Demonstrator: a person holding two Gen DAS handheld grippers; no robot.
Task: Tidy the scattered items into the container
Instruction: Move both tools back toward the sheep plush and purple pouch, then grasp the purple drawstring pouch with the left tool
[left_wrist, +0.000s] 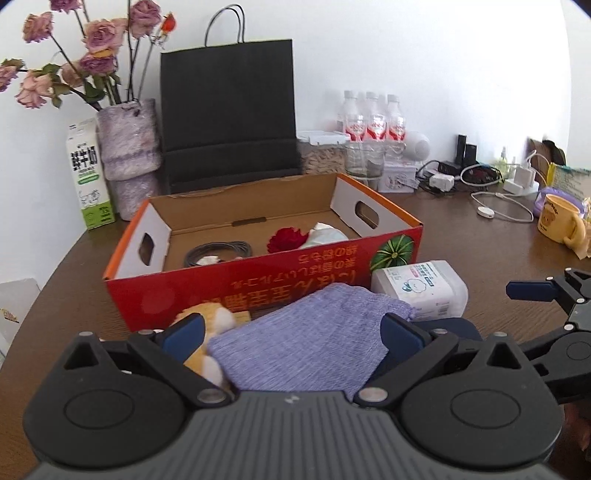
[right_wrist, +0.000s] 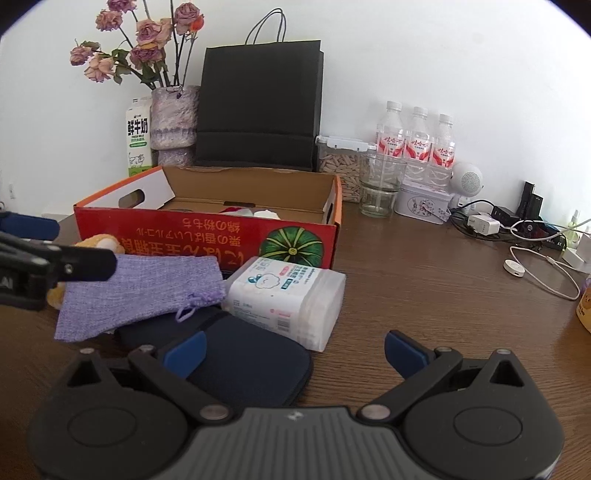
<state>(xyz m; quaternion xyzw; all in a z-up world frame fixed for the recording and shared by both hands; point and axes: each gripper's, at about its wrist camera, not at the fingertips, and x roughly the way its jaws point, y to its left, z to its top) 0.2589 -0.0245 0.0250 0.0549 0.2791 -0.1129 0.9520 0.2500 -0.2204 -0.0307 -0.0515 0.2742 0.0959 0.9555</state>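
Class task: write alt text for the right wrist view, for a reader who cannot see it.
The open right gripper hovers above a dark pouch on a wooden table, near a purple bag, a white packet and a red cardboard box.

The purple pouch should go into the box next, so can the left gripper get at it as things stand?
Probably yes: the left gripper is open, a finger on each side of the purple pouch, which lies on top with nothing covering it.

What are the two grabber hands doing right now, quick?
Left gripper: open, fingers on either side of the purple pouch, not holding it.
Right gripper: open, holding nothing.
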